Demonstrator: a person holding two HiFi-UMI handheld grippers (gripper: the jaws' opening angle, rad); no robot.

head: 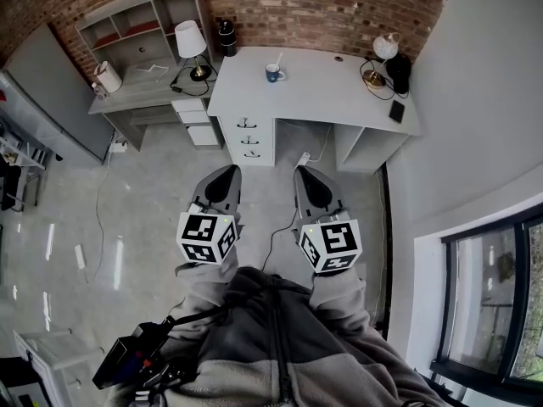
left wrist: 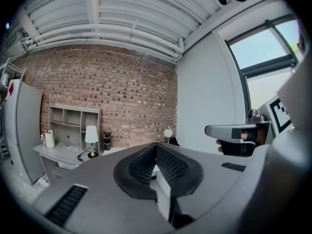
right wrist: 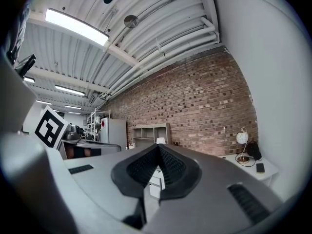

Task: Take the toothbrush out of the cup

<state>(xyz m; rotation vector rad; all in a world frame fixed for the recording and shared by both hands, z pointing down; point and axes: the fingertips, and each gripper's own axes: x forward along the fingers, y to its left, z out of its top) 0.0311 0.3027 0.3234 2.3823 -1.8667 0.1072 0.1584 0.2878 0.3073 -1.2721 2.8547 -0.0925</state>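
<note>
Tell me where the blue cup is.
In the head view, the blue cup stands on the white desk's left half, toothbrush inside, right of the white-shade lamp.

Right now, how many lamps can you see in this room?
2: a white-shaded lamp on the grey side desk, left; a globe lamp at the white desk's right end. Others may be hidden.

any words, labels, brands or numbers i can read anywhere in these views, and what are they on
No readable text in any view.
left marker cube and right marker cube: black-and-white square patterns only, no letters or numbers.
red sticker on the fridge: too small to read.
blue cup on the desk: no print can be made out.
</note>
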